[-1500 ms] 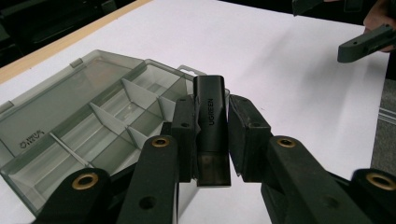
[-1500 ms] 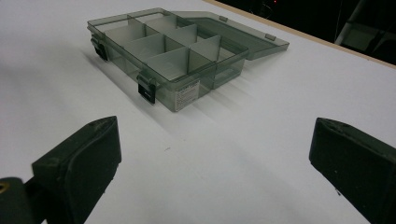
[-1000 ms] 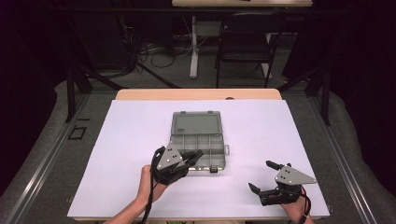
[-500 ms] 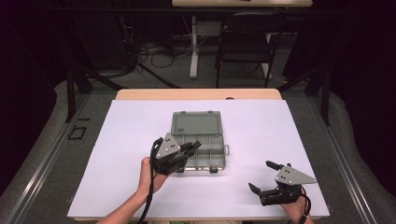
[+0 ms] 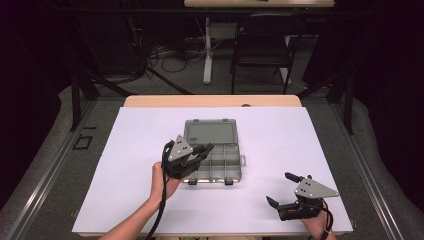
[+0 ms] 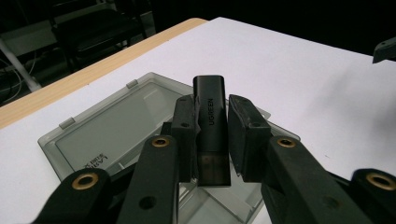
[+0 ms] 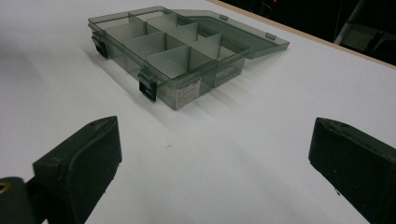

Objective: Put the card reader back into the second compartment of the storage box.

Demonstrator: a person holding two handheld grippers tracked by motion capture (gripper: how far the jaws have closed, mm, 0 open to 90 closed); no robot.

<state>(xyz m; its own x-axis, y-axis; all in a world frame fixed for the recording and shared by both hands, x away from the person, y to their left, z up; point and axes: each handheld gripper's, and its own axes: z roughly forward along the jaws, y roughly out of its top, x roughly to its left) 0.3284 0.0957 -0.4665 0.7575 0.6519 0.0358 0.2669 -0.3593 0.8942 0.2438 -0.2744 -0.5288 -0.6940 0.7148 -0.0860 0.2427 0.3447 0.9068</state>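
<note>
In the high view, a translucent grey plastic organiser box [image 5: 214, 156] with its lid laid open is seen near the middle of the white worktop [image 5: 125, 165]. The left gripper [image 5: 202, 151] is held over the left front part of this box, with its fingers almost closed. The right gripper [image 5: 280, 190] is placed well apart from the box, near the front right corner of the worktop, and its fingers are spread wide with nothing between them.

In the left gripper view, a small black rectangular adapter with the word UGREEN on it [image 6: 212, 126] is clamped between the two fingers [image 6: 184, 135]. It is held by its long sides, and its far end stands out beyond the fingertips, above the open lid [image 6: 107, 130].

In the right gripper view, the box is shown from its front side, with several compartments that look empty and two dark latches [image 7: 148, 87]. The two fingers [image 7: 84, 163] are far from each other and touch nothing.

The adapter is judged to be light, stiff and rather smooth, so it may slip if it is pinched weakly. The flat long sides, near the middle, seem the best place for the grip.
</note>
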